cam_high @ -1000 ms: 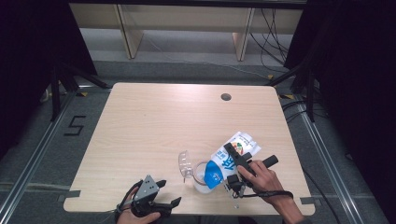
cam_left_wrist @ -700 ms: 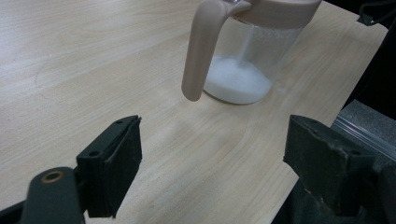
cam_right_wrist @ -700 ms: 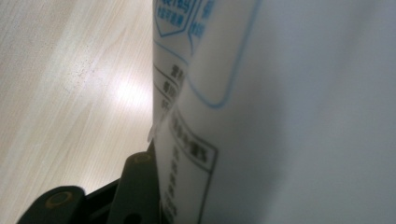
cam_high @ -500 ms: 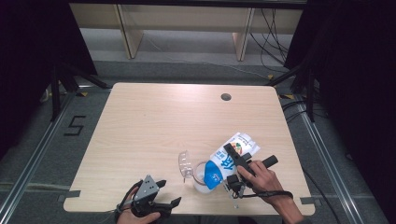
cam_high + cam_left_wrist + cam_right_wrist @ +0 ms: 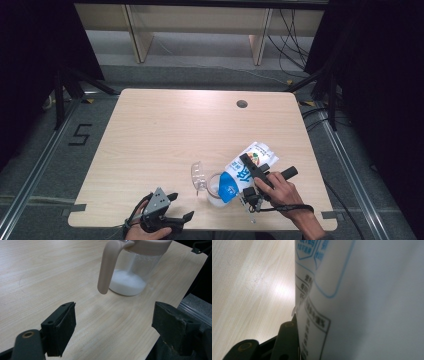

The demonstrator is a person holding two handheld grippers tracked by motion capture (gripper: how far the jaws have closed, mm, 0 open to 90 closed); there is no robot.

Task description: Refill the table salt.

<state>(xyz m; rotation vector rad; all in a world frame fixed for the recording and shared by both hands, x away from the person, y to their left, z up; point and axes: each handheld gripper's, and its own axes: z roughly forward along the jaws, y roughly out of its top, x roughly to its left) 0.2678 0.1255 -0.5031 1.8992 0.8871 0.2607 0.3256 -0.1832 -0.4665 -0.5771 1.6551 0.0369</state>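
Two grippers over wooden counter (image 5: 165, 135). Left gripper (image 5: 165, 212) at near counter edge, jaws wide apart, nothing between them. Just right of it, clear jug (image 5: 130, 277) with beige handle stands upright on counter, white powder inside, its open lid (image 5: 198, 175) swung to left. White-and-blue pouch (image 5: 240, 172) tilted, lower end over jug mouth. Right gripper (image 5: 257, 182) at right, jaws clamped on pouch after closing slightly.
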